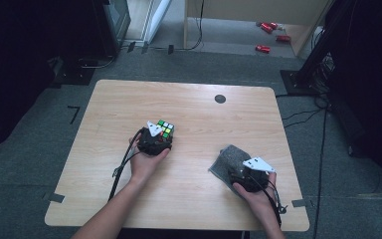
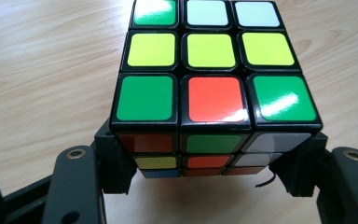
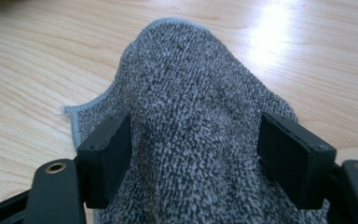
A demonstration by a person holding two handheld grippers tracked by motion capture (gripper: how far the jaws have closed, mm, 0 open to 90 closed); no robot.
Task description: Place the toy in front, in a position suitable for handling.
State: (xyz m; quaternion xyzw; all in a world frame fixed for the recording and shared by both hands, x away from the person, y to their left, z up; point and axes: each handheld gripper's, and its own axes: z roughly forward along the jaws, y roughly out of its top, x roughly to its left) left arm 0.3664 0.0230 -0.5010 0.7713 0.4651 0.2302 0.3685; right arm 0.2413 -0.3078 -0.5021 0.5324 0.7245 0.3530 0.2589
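Your left gripper [image 2: 212, 172] had its two black jaws clamped on the multicoloured plastic puzzle cube [image 2: 212, 70], one jaw pressed against each side of its lower layers. The cube sat near the middle of the light wooden table [image 1: 189, 199], its top face showing green, white, yellow and orange tiles in your left gripper view. In the high view your left hand [image 1: 146, 162] held that gripper just behind the cube [image 1: 165, 128].

Your right gripper [image 3: 200, 154] stood with its jaws apart, a bunched fold of the speckled grey knitted cloth [image 3: 191, 116] rising between them and touching both pads. The cloth [image 1: 229, 158] lay toward the table's right side, well apart from the cube, with your right hand [image 1: 256, 191] behind it.
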